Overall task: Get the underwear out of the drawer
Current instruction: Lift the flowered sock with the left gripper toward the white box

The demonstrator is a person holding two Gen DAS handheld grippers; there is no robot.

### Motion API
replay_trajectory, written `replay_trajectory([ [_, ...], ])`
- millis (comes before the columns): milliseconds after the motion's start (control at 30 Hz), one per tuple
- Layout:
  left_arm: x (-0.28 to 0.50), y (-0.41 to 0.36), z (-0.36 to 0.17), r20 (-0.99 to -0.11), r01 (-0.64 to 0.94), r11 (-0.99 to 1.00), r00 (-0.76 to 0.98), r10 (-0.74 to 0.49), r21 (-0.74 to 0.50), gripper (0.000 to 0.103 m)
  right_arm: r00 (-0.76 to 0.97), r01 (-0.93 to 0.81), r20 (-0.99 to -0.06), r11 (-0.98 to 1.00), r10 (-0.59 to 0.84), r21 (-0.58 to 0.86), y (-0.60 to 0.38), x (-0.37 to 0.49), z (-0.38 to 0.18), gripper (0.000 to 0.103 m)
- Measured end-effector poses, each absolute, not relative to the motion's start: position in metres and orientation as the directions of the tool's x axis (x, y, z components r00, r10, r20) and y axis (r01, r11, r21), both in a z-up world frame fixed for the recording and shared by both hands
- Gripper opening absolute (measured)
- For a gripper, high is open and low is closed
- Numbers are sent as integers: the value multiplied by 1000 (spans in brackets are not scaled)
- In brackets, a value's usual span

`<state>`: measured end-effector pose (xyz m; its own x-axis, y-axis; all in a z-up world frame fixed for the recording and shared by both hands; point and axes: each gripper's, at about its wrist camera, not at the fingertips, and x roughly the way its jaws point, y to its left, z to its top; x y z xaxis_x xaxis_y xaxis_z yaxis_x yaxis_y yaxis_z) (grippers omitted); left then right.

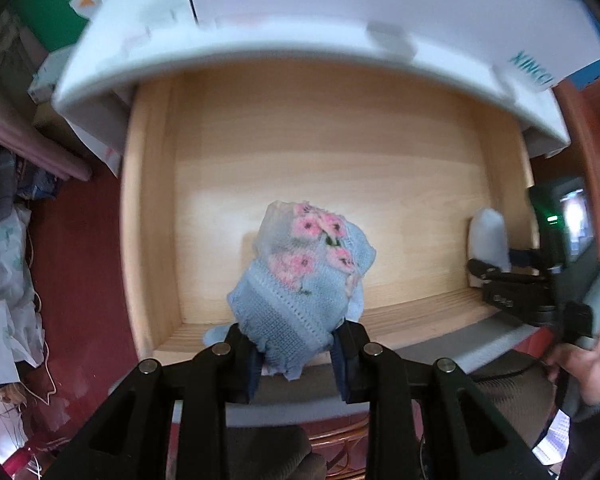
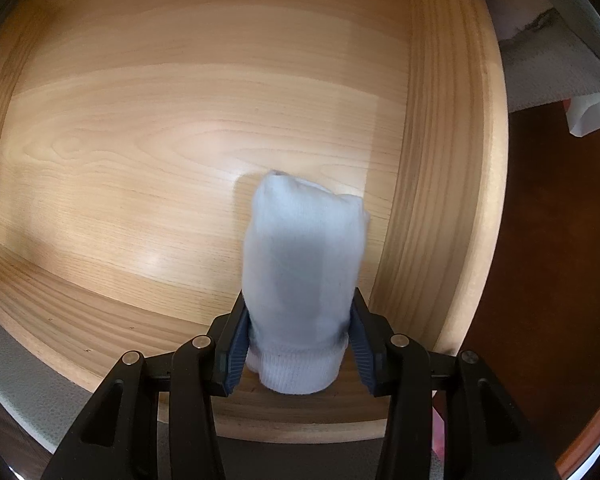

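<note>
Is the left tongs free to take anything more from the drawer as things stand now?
Probably not. The left tongs are shut on the blue floral garment, so nothing more fits between them. The wooden drawer itself stands open below, its floor unobstructed.

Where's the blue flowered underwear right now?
In the left wrist view, the flowered underwear hangs clamped in the left gripper over the wooden drawer.

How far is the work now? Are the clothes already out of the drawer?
Done: both pieces are gripped. In hand: the left tool holds the blue floral garment, the right tool the white garment, both above the drawer floor. Left: carrying both clear of the drawer; nothing else lies in it.
</note>
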<state>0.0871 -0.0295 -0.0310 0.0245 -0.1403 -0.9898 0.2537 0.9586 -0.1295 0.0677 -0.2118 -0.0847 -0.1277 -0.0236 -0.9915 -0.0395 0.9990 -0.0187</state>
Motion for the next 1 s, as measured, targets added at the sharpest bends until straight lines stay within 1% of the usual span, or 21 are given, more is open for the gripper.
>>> replay_trajectory([
  [367, 92, -3, 97, -951, 303, 943, 225, -212, -139, 28, -130, -51, -991, 998, -30, -24, -208, 66, -96, 43],
  [667, 124, -10, 198, -871, 324, 940, 427, -245, -106, 28, -131, -53, -991, 998, -32, -25, -211, 65, -99, 43],
  [833, 151, -28, 219, -852, 339, 937, 465, -242, -82, 28, -131, -54, -991, 998, -33, -26, -205, 65, -97, 43],
  [1000, 184, -47, 222, -838, 351, 935, 494, -232, -52, 28, -133, -52, -991, 998, -33, -27, -204, 67, -93, 43],
])
